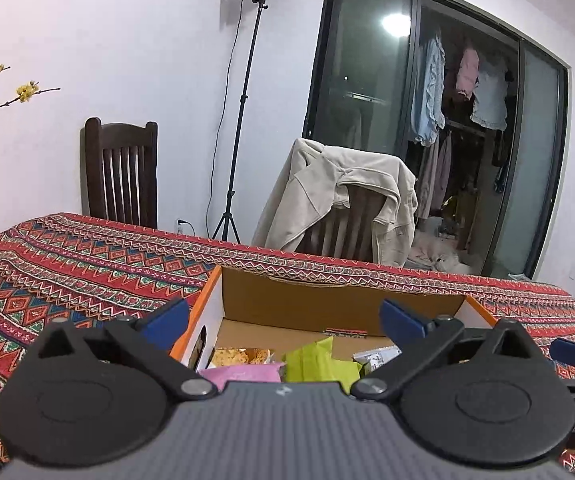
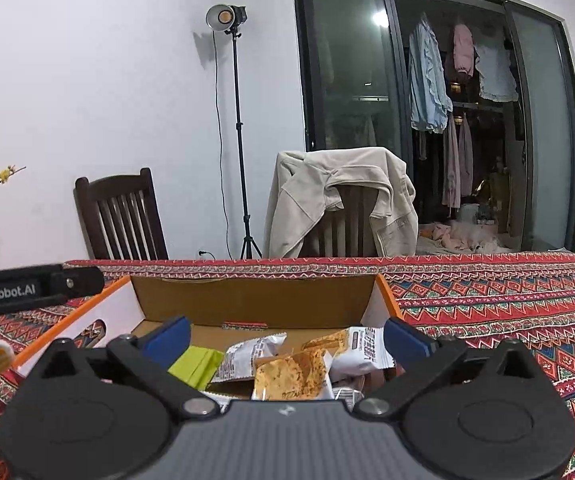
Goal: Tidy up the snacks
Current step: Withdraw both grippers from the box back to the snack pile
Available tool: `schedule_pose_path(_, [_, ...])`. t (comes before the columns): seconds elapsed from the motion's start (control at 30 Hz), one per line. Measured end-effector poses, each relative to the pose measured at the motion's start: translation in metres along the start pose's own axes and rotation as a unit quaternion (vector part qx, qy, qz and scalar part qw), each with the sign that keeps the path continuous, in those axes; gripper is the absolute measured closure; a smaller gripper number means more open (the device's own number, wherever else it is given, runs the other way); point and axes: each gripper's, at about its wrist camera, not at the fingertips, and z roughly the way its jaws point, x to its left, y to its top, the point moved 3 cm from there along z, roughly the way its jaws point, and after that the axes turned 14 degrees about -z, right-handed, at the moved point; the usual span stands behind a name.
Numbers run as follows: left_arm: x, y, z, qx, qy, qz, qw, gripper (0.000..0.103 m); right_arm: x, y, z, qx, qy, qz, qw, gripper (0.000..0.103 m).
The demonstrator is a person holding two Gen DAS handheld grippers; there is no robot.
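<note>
Patterned red cloth covers the table (image 1: 87, 264); at lower centre of both views the cardboard box (image 2: 247, 296) holds the snack packets (image 2: 287, 372). Left gripper (image 1: 285, 320) and right gripper (image 2: 287, 336) hover spread, empty. Lowering carelessly could crush packets or snag the box wall.

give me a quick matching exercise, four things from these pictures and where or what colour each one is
Things:
1. jacket
2. studio lamp
3. box rim
4. folded packet

Descriptions:
A. orange
B. lime green, inside the box
C. draped over a chair back
D. on a tall black stand by the wall

Pairs: 1-C, 2-D, 3-A, 4-B
</note>
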Motion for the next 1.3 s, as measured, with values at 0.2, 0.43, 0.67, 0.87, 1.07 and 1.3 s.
schedule_pose_path(0.2, [-0.003,0.000,-0.004,-0.003,-0.002,0.006,1.0000,0.000,-0.001,-0.001,0.001,0.006,-0.003,0.004,1.000,0.000])
schedule_pose_path(0.43, [-0.005,0.003,-0.010,-0.006,-0.009,0.004,0.9999,0.000,-0.001,0.002,-0.004,0.005,-0.005,0.008,1.000,0.000])
schedule_pose_path(0.67, [-0.014,0.015,-0.026,-0.005,-0.023,0.005,0.9997,0.000,-0.001,0.009,-0.016,0.007,-0.007,0.002,1.000,0.000])
schedule_pose_path(0.87, [-0.013,0.019,-0.043,0.003,-0.018,0.016,0.9997,0.000,-0.003,0.011,-0.034,0.018,0.002,-0.002,1.000,0.000])
schedule_pose_path(1.07, [0.003,0.018,-0.067,0.015,-0.018,0.017,0.9996,0.000,-0.005,0.000,-0.056,0.033,0.013,-0.005,0.999,0.000])
schedule_pose_path(1.3, [0.030,0.000,-0.090,0.043,-0.006,0.025,0.9988,0.000,0.001,-0.024,-0.084,0.051,0.019,-0.011,0.998,0.000])
